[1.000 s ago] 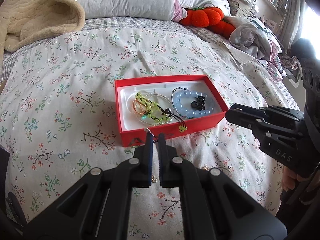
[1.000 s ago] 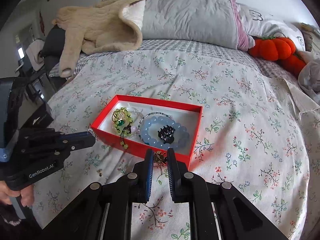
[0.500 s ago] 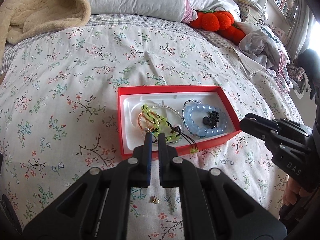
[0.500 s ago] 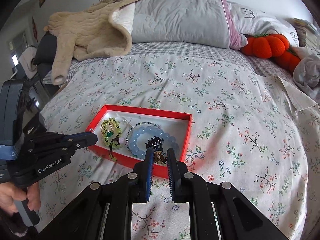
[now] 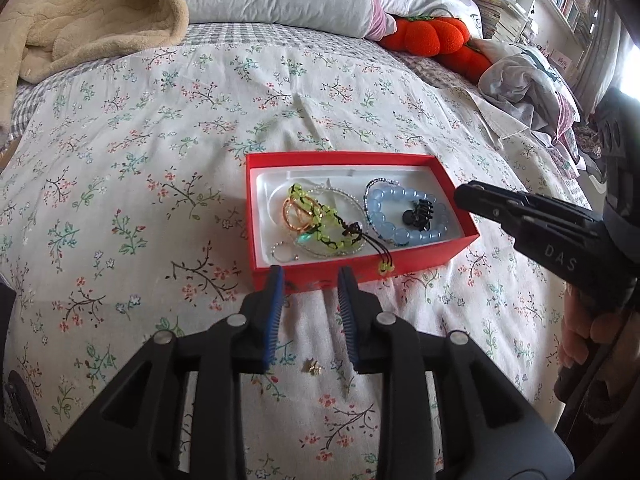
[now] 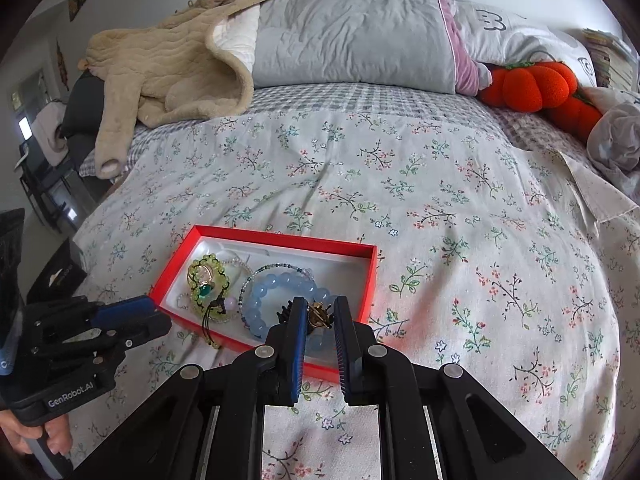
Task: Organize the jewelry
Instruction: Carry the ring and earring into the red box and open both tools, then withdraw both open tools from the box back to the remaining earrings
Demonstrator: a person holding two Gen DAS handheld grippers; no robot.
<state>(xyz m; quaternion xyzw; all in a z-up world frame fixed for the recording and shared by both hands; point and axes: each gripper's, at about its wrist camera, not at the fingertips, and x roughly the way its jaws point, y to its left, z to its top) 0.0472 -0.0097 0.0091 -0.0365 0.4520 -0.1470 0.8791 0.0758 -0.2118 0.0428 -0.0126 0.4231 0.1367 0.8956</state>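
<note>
We note the red cardboard box with white plastic liner (image 5: 460, 216) lying open on the floral-print bedspread (image 5: 120, 160), so that pieces can be dropped in from above. Inside it, side by side: a pale-blue round-bead bracelet (image 5: 394, 210) with a small black claw hair clip (image 5: 420, 213) resting on it, a yellow-green bead bracelet on black cord (image 5: 320, 224) tangled over a rose-gold wire ring (image 5: 297, 211), and a thin silver chain (image 5: 282, 251) at the near left corner of the liner.

The left gripper (image 5: 311, 280) hovers just short of the box's near wall, jaws apart and empty. Below it, a small gold stud-like piece (image 5: 313, 367) lies loose on the bedspread, outside the box; we judge it the likely next pick for this gripper.

The right gripper (image 6: 319, 316) hangs over the near right part of the box, above the blue bracelet. A small gold-coloured ornament (image 6: 319, 315) sits between its partly spread jaws. We cannot tell whether the pads pinch it or it is already free. The position suits a drop into the liner.
</note>
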